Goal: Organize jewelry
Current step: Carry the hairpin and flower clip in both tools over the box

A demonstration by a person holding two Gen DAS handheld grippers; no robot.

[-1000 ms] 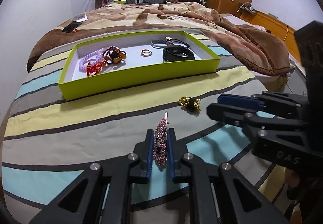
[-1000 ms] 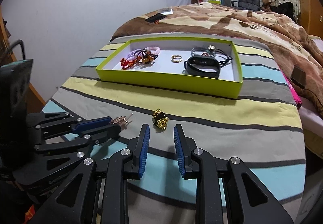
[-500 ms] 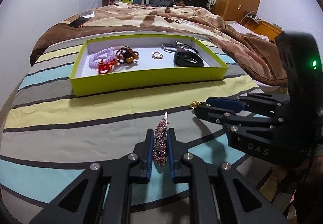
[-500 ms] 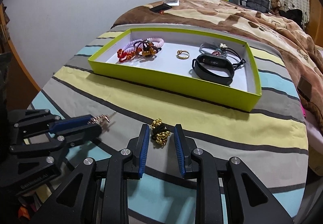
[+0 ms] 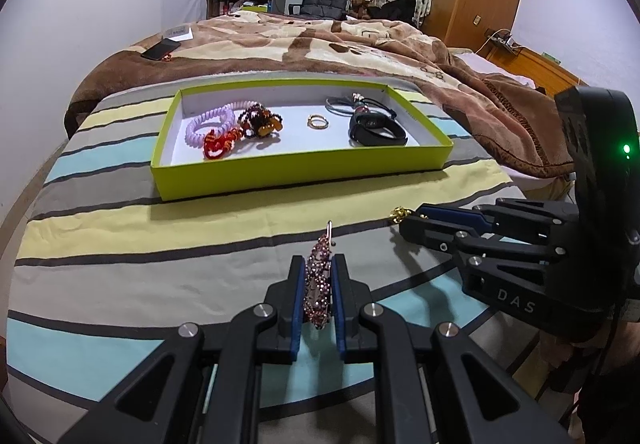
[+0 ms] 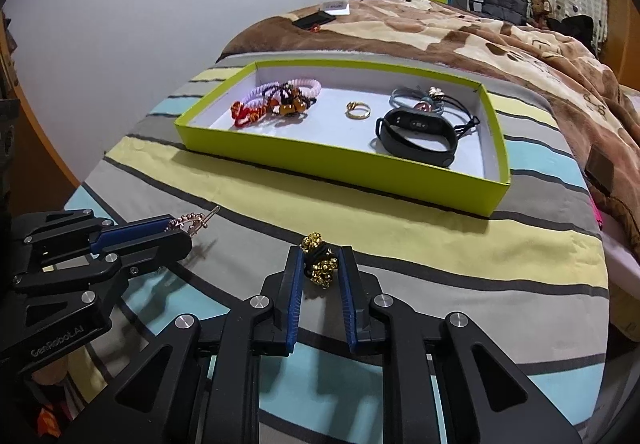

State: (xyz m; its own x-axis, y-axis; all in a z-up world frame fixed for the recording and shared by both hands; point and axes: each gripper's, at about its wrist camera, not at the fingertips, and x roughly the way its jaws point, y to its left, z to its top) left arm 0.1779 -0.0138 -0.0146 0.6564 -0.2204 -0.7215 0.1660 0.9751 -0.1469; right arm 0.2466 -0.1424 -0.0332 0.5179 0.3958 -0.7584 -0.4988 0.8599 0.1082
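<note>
Pinching a sparkly pink hair clip [image 5: 318, 286], the left hand-held gripper [image 5: 318, 300] has its two blue pads pressed tight on the clip's sides, and the clip's thin metal tip sticks out in front. It hangs over the striped bed sheet [image 5: 120, 244], on the near side of the green tray [image 5: 300, 171].

The right hand-held gripper [image 6: 319, 284] is closing — a little black hair tie with gold beads [image 6: 319, 262] sits between its pads. The left pad looks like it touches the tie, but a small gap still shows by the right pad. The tie rests on the sheet, also on the near side of the green tray.

Inside the tray, at the left end, lie a pale purple coil band [image 5: 208, 121], a red braided band [image 5: 218, 141] and a dark beaded bracelet with orange bits [image 5: 260, 119], all bunched up and touching. In the middle of the tray sits a gold ring [image 5: 318, 121] by itself. At the right end lies a black wristband [image 5: 376, 129], and just behind it, toward the tray's far wall, a few thin hair ties [image 5: 352, 105].

Past the far side of the tray is a brown blanket [image 5: 320, 43], with a black phone [image 5: 160, 49] on it.
</note>
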